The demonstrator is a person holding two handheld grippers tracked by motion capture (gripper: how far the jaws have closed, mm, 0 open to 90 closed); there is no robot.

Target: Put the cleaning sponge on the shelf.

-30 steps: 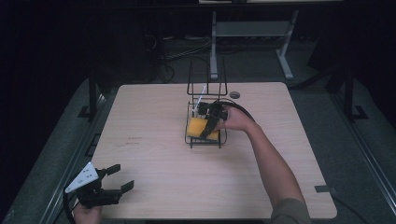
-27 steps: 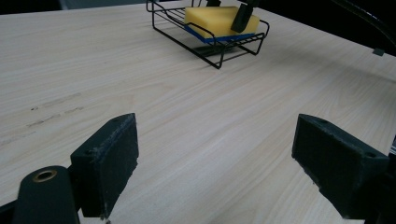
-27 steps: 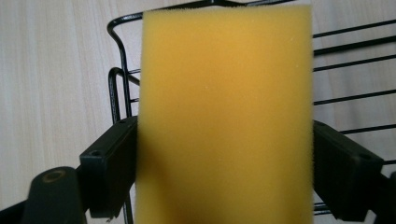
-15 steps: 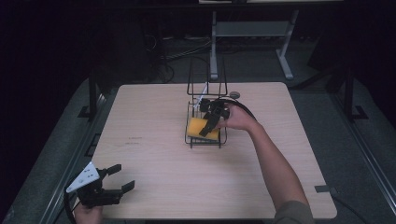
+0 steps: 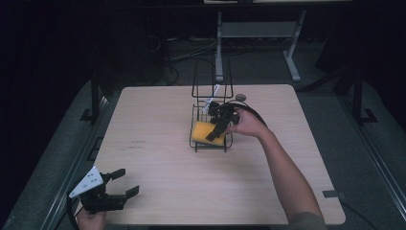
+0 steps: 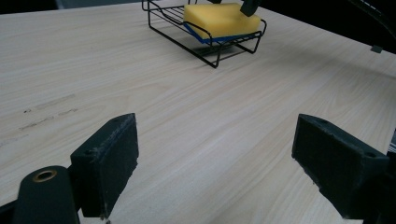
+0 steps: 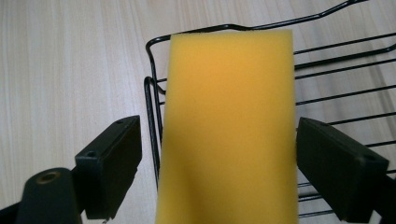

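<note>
Hardly anything had shifted since a second before: the right gripper (image 5: 216,130) hung wide open astride the yellow sponge (image 7: 229,126) in the wire rack (image 5: 197,143), probably needing to close next, while the left gripper (image 5: 122,184) idled open, near-left.

Dark lab; lone table (image 5: 158,120), floor cables (image 5: 186,50)
</note>
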